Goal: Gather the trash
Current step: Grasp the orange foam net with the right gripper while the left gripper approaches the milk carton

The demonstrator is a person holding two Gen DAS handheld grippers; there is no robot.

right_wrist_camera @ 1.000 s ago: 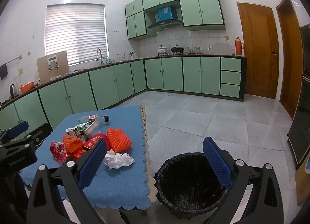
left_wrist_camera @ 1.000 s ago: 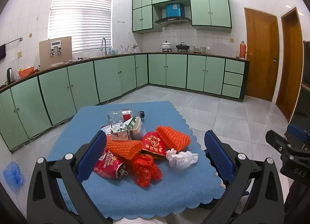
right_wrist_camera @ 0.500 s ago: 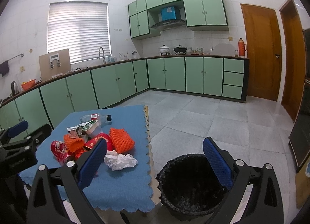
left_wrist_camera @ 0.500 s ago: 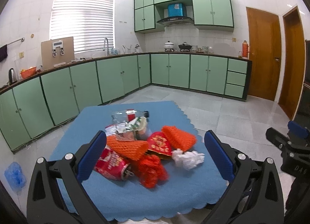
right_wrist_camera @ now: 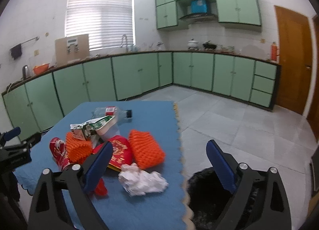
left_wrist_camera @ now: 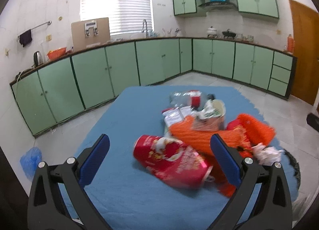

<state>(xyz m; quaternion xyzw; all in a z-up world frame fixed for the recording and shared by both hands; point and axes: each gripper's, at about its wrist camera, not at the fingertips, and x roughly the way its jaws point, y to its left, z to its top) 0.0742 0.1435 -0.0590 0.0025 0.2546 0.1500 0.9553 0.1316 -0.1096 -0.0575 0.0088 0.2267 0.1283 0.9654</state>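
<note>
Presently catalogued: one low table under a blue scalloped-edge cloth [right_wrist_camera: 139,200], bearing a heap of refuse near its middle. Left gripper [left_wrist_camera: 159,158], black frame with blue pads: jaws wide apart, nothing clamped; the crushed red drink can [left_wrist_camera: 173,163] lies on its side on the cloth, seen between the two pads in the left wrist view, and whether a pad touches it cannot be told through the blur. Right gripper [right_wrist_camera: 158,164], same make: jaws apart and empty, having just been narrowing a little, with nothing pressed between them; in its view the crumpled white tissue [right_wrist_camera: 142,182] sits between the pads, toward 6 o'clock of the heap. Heap contents, right wrist view: red drink can at 9 o'clock; orange foam fruit net, first piece [right_wrist_camera: 76,147], just beside the can; red printed packet with gold lettering [right_wrist_camera: 119,154] at centre; orange foam fruit net, second piece [right_wrist_camera: 146,150], at 3 o'clock of the packet and touching it; torn green-and-white carton [right_wrist_camera: 93,127] at 12 o'clock of the nets; clear plastic bottle with red label and dark cap [right_wrist_camera: 111,112], lying flat at the far 12 o'clock end. Black-lined round waste bin [right_wrist_camera: 207,194]: on the grey tiled floor [right_wrist_camera: 229,122] just beside the cloth's edge, at 3 o'clock of the tissue, partly behind the right gripper's pad. Surroundings: green kitchen cabinets [right_wrist_camera: 139,74] along the walls.
</note>
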